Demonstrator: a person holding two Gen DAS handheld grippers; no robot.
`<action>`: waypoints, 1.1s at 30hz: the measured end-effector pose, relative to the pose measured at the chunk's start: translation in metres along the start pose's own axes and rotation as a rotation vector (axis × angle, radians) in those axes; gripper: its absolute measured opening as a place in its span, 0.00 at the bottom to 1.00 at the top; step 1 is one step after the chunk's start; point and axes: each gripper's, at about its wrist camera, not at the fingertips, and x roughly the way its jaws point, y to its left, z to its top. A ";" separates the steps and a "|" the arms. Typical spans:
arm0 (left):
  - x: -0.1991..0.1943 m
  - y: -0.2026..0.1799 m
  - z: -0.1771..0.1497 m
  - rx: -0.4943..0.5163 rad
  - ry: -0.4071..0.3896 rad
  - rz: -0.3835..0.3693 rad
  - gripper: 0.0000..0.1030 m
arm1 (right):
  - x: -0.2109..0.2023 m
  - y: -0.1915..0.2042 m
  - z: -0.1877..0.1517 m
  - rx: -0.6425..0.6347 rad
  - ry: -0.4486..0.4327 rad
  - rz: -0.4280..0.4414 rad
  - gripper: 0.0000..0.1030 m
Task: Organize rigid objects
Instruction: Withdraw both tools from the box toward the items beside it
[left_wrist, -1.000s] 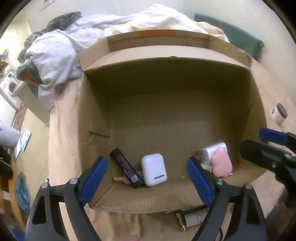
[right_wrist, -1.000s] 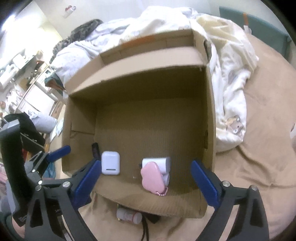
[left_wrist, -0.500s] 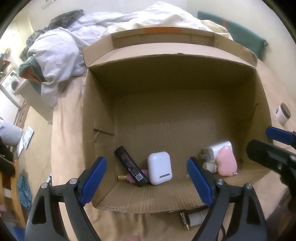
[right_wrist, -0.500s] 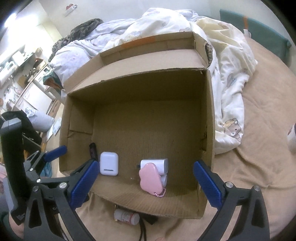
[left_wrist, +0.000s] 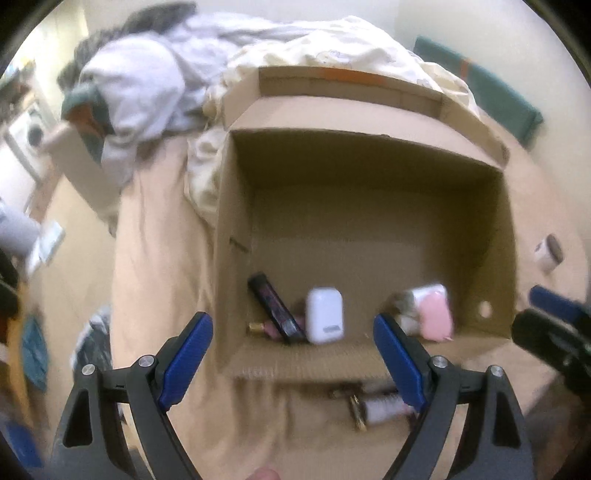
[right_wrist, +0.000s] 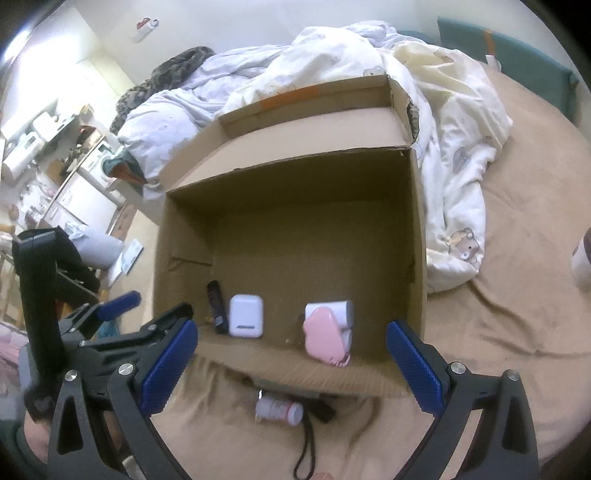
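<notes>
Both grippers are spread wide with nothing between their blue pads: the left gripper (left_wrist: 293, 356) and the right gripper (right_wrist: 291, 363) each hover above the near edge of one open cardboard box (right_wrist: 419, 236) that sits on a bed (right_wrist: 517, 332) covered in a tan sheet.

Counted, the box holds five things, all along its near wall. At the left lie one black stick-shaped device (left_wrist: 275, 312) and, partly under it, one small pinkish tube with a gold tip (left_wrist: 264, 328). Just beside them stands one white earbud case (right_wrist: 245, 315). Further right, one pink cloud-shaped item (right_wrist: 325, 341) lies against one white charger block (right_wrist: 341, 308), touching it.

Outside the box, on the sheet just in front of it, lies one small white bottle (right_wrist: 279, 410) next to a dark item with a black cord (right_wrist: 306, 443). One white jar with a dark lid (left_wrist: 549, 253) stands on the sheet well apart to the right. A rumpled white duvet (right_wrist: 454, 122) is piled behind the box.

Compared with a second ago, both views take in more of the bed around the box, which looks smaller and farther; the left view is now blurred and rotated a little. The things inside lie where they were, and both grippers remain as wide as before.
</notes>
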 end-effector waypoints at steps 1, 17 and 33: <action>-0.004 0.002 -0.001 -0.005 0.006 0.003 0.84 | -0.004 0.001 -0.002 -0.009 0.002 0.008 1.00; -0.006 0.034 -0.059 -0.073 0.089 0.051 0.84 | -0.017 -0.023 -0.052 0.083 0.062 -0.027 1.00; 0.040 0.033 -0.062 -0.096 0.185 0.031 0.84 | 0.015 -0.039 -0.060 0.114 0.174 -0.087 1.00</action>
